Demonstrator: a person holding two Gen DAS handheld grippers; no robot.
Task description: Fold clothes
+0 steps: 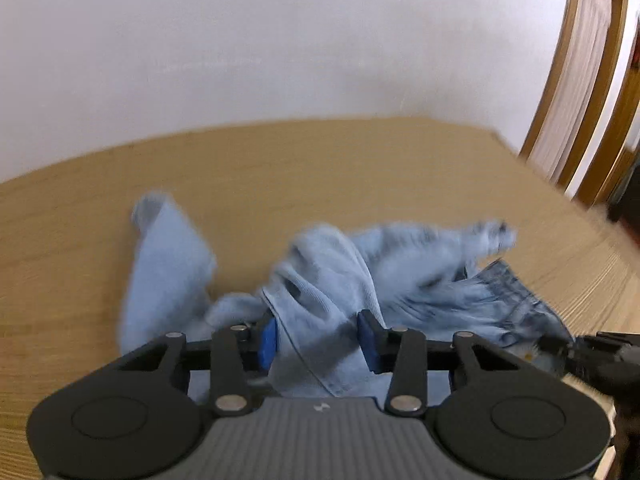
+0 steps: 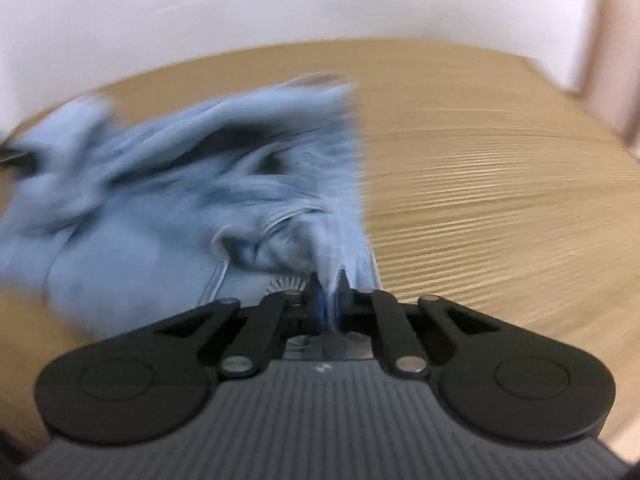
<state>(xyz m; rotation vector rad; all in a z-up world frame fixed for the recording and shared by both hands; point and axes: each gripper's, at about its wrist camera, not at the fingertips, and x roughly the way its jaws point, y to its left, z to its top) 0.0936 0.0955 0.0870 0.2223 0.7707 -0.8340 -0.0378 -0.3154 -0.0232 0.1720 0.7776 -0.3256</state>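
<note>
One garment, a pair of light blue jeans (image 1: 320,280), lies bunched and rumpled on the bench (image 1: 360,160), one leg trailing off to your left. Your right gripper (image 2: 327,300) has its fingers clamped on an edge of the denim near the waistband. Your left gripper (image 1: 318,340) has its fingers apart with cloth between them, not pinched. By the blur, you look mid-pull, spreading it. Next, you need a second firm hold, then tension to flatten it.
</note>
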